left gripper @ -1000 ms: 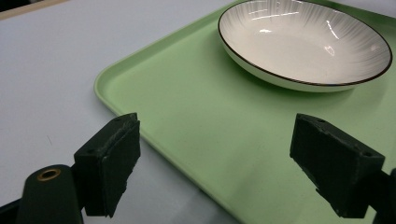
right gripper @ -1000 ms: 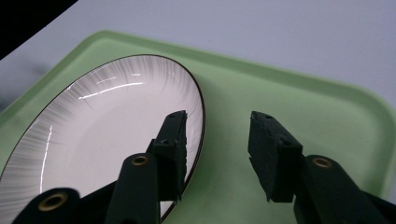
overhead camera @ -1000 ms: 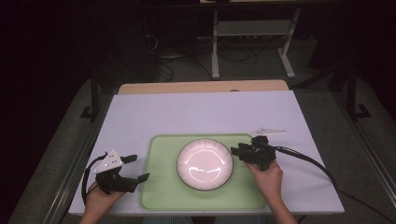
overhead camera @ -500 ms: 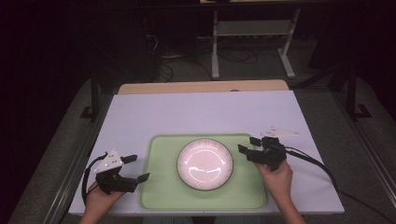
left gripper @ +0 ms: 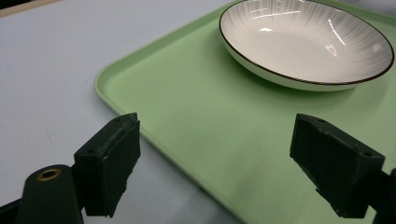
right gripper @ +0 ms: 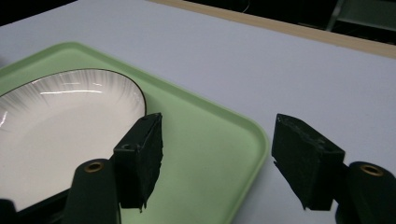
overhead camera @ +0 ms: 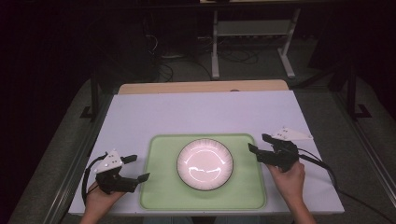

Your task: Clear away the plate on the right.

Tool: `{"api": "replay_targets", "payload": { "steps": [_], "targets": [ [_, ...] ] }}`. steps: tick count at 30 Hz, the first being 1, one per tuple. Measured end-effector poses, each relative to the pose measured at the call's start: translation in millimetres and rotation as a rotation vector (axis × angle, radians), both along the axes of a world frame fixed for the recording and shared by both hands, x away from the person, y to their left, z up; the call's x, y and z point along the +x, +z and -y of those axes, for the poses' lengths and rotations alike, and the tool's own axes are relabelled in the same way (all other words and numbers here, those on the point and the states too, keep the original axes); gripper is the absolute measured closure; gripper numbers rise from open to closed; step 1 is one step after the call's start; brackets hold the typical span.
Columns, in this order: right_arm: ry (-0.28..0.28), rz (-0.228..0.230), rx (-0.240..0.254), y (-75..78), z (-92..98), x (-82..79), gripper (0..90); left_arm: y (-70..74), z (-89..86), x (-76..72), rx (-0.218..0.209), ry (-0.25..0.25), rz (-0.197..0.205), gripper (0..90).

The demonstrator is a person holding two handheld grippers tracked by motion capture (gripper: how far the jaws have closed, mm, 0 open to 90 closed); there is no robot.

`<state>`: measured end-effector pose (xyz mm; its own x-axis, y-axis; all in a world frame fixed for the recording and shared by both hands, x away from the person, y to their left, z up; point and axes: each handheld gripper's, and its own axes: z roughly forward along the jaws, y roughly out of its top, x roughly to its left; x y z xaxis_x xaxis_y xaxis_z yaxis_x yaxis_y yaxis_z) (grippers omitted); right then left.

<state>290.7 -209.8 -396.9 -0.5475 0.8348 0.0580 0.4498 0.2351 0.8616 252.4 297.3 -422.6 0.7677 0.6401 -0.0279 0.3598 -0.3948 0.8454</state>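
A white plate [overhead camera: 204,164] with a thin dark rim lies in the middle of a pale green tray [overhead camera: 161,186]. My left gripper [overhead camera: 138,168] rests at the tray's left edge, open, and its jaws straddle the tray's rim [left gripper: 140,98] with the plate [left gripper: 303,46] farther ahead. My right gripper [overhead camera: 258,142] hovers over the tray's right edge, a short way off the plate. Its jaws have just been opening and nothing is between them. In the right gripper view the open gripper [right gripper: 219,147] frames the tray's corner [right gripper: 233,126], with the plate [right gripper: 60,126] to the left.
The tray sits near the front of a white table top [overhead camera: 201,112] with a wooden strip [overhead camera: 201,87] along its far edge. Behind the table, a metal stand [overhead camera: 252,42] and cables stand on the dark floor. A cable [overhead camera: 327,168] trails from the right gripper.
My right gripper has drawn away to the right from the plate's right rim and its jaws have spread wider. The left gripper, the plate and the tray have not moved.
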Motion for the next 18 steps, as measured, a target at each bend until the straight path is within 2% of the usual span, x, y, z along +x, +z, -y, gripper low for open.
{"api": "replay_targets", "payload": {
  "steps": [6, 18],
  "targets": [
    [-0.019, 0.036, -0.035, 1.9, 12.0, -6.9, 30.8, -0.2, 0.7, 0.0, 0.002, -0.001, 0.0, 15.9],
    [-0.046, 0.071, -0.029, 1.8, 36.5, -17.3, 28.1, -0.4, 0.7, 0.1, 0.002, 0.002, -0.003, 15.9]
  ]
}}
